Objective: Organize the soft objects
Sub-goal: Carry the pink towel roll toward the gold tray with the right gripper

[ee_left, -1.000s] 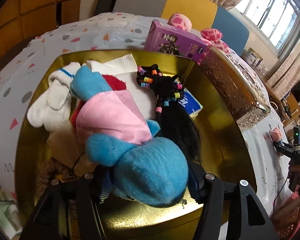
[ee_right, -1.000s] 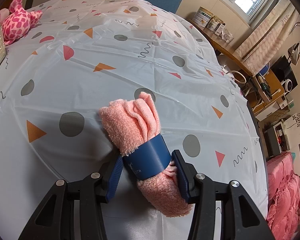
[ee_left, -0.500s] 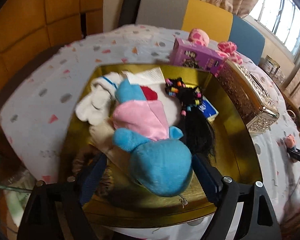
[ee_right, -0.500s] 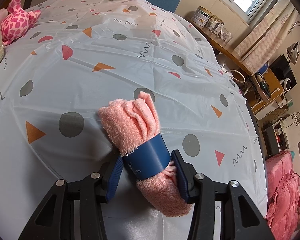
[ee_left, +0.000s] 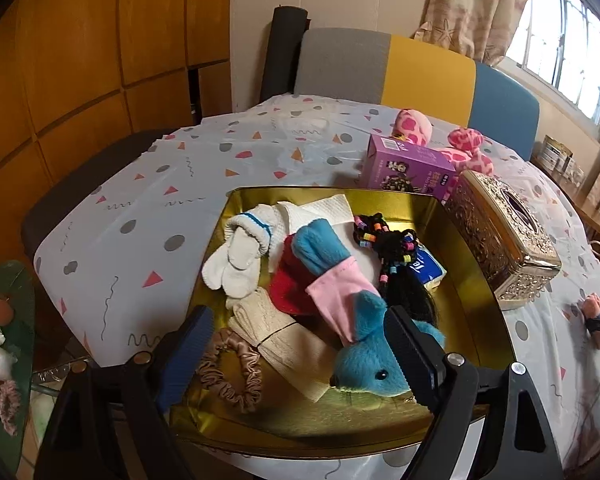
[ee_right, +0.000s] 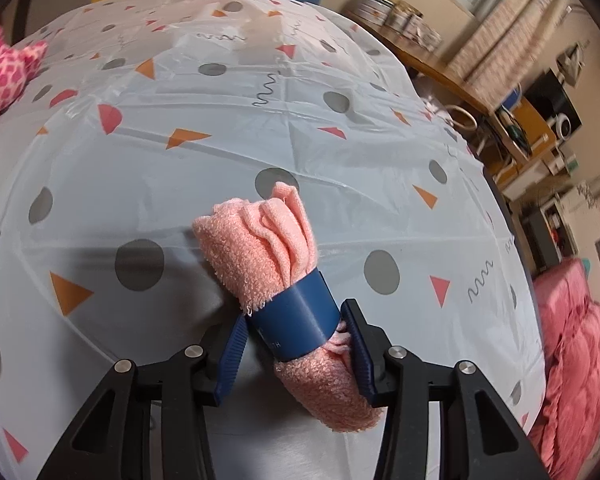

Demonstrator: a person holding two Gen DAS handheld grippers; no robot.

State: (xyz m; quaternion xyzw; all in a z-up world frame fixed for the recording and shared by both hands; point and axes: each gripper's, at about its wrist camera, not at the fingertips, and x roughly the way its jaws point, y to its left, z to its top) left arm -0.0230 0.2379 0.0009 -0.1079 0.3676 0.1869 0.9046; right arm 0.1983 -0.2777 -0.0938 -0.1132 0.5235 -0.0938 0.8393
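A gold tray holds a blue plush toy in a pink shirt, white socks, a black beaded wig, a brown scrunchie and beige cloth. My left gripper is open and empty above the tray's near side, with the plush lying loose under it. My right gripper is shut on a rolled pink towel with a blue band, held just above the patterned tablecloth.
A purple box, pink spotted plush toys and an ornate gold tissue box stand behind and right of the tray. One pink plush shows at the far left in the right wrist view. Chairs line the table's far edge.
My left gripper opened, let go of the blue plush in the tray and pulled back and up. My right gripper, still on the towel, lifted and tilted slightly.
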